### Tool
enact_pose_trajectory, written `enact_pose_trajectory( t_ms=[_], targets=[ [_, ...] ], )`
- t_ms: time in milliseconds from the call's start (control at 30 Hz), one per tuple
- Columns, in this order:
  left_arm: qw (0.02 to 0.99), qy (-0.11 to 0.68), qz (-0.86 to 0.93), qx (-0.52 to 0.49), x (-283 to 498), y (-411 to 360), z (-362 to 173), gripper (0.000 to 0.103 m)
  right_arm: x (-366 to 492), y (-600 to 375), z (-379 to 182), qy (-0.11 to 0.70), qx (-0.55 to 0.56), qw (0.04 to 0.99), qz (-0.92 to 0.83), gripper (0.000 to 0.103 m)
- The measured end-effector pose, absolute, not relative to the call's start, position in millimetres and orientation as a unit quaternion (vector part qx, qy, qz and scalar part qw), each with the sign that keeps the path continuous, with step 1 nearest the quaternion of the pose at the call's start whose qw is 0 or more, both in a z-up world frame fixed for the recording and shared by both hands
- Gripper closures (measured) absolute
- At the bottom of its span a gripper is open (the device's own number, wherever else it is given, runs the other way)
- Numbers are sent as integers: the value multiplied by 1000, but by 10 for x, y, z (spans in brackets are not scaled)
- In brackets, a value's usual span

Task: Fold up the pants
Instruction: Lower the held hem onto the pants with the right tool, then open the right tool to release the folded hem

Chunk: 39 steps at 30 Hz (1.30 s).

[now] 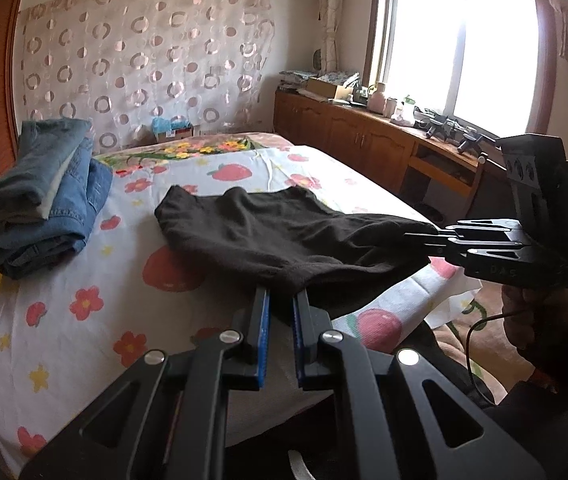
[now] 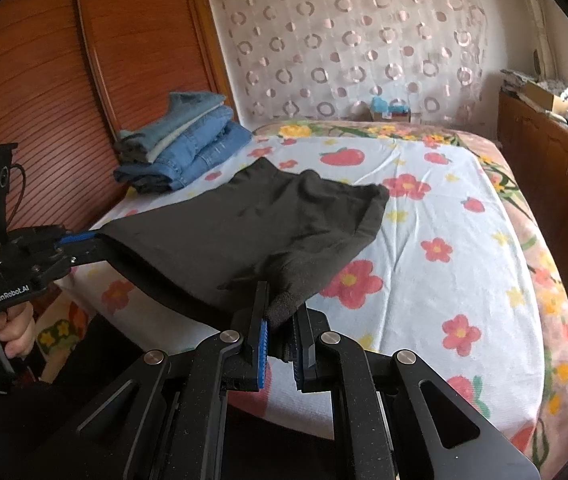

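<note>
Black pants (image 1: 279,236) lie partly on the flowered bed sheet (image 1: 83,320), with their near edge lifted off it. My left gripper (image 1: 281,296) is shut on the near edge of the pants; it also shows at the left of the right wrist view (image 2: 91,240). My right gripper (image 2: 281,312) is shut on another part of the near edge; it shows at the right of the left wrist view (image 1: 416,240). The black pants (image 2: 243,232) stretch between the two grippers, and their far end rests on the bed sheet (image 2: 444,280).
A stack of folded blue jeans (image 1: 39,196) sits at the bed's far left by the wooden headboard (image 2: 43,100). A wooden cabinet (image 1: 364,136) with clutter runs under the window on the right. A patterned curtain (image 1: 143,60) hangs behind the bed.
</note>
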State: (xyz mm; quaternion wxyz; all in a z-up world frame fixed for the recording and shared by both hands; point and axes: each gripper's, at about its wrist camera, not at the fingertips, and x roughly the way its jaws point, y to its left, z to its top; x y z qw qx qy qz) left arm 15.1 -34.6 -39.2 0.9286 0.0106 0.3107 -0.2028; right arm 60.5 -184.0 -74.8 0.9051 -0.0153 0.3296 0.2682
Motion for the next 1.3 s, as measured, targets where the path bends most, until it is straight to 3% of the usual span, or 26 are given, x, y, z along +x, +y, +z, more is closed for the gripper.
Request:
enact_pose_trajectory(
  t_ms=[600, 1300],
  targets=[
    [920, 320, -228, 11, 113, -406, -421, 95, 441, -1973, -714, 327, -6, 908, 263, 96],
    [935, 312, -170, 6, 1117, -296, -353, 95, 1554, -1739, -657, 317, -17, 918, 236, 96]
  ],
)
